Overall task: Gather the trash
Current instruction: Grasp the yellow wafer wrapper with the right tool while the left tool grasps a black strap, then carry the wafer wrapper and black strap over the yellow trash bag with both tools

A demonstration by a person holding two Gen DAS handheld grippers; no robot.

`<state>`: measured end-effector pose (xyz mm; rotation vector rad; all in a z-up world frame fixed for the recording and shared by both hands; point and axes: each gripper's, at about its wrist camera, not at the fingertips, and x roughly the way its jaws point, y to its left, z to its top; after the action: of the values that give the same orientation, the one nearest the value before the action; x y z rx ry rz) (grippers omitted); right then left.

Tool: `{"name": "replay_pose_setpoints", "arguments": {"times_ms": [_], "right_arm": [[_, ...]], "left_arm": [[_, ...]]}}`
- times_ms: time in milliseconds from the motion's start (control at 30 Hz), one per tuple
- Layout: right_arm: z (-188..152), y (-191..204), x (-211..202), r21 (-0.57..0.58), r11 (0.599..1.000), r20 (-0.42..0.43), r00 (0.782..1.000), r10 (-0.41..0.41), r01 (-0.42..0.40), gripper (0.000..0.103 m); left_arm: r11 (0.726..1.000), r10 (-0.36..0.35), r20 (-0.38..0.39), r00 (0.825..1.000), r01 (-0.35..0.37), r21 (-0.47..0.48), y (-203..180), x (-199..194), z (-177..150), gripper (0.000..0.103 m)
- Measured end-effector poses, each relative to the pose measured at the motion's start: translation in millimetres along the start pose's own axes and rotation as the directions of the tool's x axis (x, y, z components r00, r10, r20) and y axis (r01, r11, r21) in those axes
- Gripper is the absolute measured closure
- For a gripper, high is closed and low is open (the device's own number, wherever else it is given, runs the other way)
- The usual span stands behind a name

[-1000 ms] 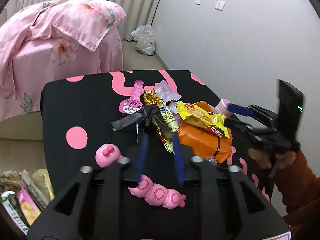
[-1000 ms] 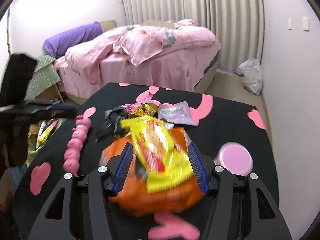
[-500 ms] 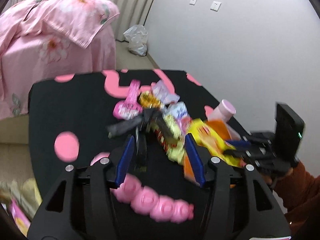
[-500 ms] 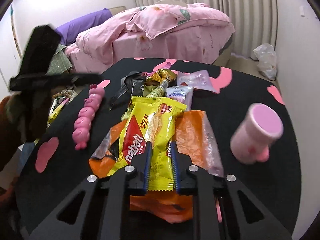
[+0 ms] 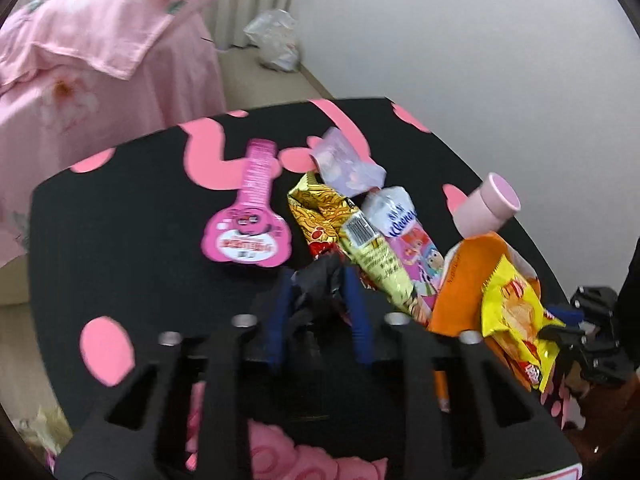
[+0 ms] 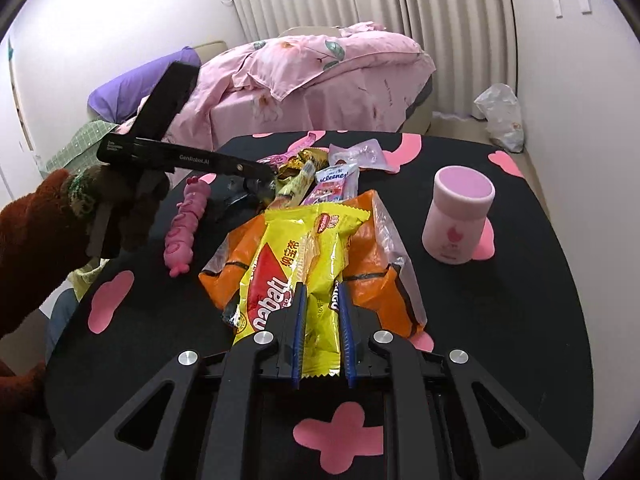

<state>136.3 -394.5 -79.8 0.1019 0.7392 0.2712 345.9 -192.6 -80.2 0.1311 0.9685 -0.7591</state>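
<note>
The right gripper (image 6: 320, 300) fingers pinch a glossy yellow "nabati" wafer packet (image 6: 296, 256); the left gripper (image 5: 318, 280) fingers clamp a crumpled black wrapper (image 5: 316, 292).

we look across a black surface (image 6: 560, 280) with pink blobs to a bed (image 6: 320, 80) under a rumpled pink floral quilt with a purple pillow (image 6: 132, 84), pale pleated curtains (image 6: 440, 8), white walls (image 5: 480, 40) and a beige floor (image 6: 452, 124).
</note>
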Motion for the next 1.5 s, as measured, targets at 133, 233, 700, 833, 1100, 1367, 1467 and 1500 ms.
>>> {"name": "replay_pose_setpoints", "arguments": {"times_ms": [133,233,700,833,1100,1367,1467,1500], "right_arm": [[-1.0,2.1,1.4,0.017,1.0,-0.002,1.0,0.017,-0.017,0.087],[-1.4,3.7,0.8,0.029,0.999,0.01,1.0,0.027,-0.027,0.086],[5.8,9.9,-4.3,0.083,0.995,0.024,0.998,0.061,-0.063,0.053],[3.6,8.6,-2.8,0.14,0.99,0.018,1.0,0.021,-0.024,0.053],[-4.1,10.4,25.4,0.169,0.986,0.0,1.0,-0.008,0.008,0.058],[3.7,38.4,9.6,0.063,0.996,0.01,0.998,-0.063,0.062,0.086],[7.6,51.6,-8.0,0.024,0.998,0.043,0.997,-0.065,0.064,0.087],[9.2,56.6,-14.8,0.011,0.998,0.057,0.996,-0.064,0.063,0.087]], "left_arm": [[0.998,0.032,0.061,0.998,-0.029,-0.049,-1.1,-29.2,-6.5,0.086],[0.998,0.016,0.128,0.992,-0.007,-0.069,-9.1,-58.7,-15.2,0.086],[0.97,-0.09,0.215,0.973,0.134,-0.202,-34.6,-149.0,-79.0,0.086],[0.968,-0.05,0.231,0.972,0.105,-0.229,-32.9,-158.7,-106.8,0.086],[0.939,0.063,0.262,0.963,0.031,-0.341,-17.8,-150.2,-170.2,0.086],[0.909,0.064,0.273,0.96,0.057,-0.414,-4.8,-155.0,-204.9,0.086],[0.912,0.076,0.285,0.955,0.049,-0.407,-6.5,-161.6,-206.6,0.086],[0.915,0.078,0.291,0.954,0.047,-0.402,-7.3,-164.2,-207.1,0.086]]}}
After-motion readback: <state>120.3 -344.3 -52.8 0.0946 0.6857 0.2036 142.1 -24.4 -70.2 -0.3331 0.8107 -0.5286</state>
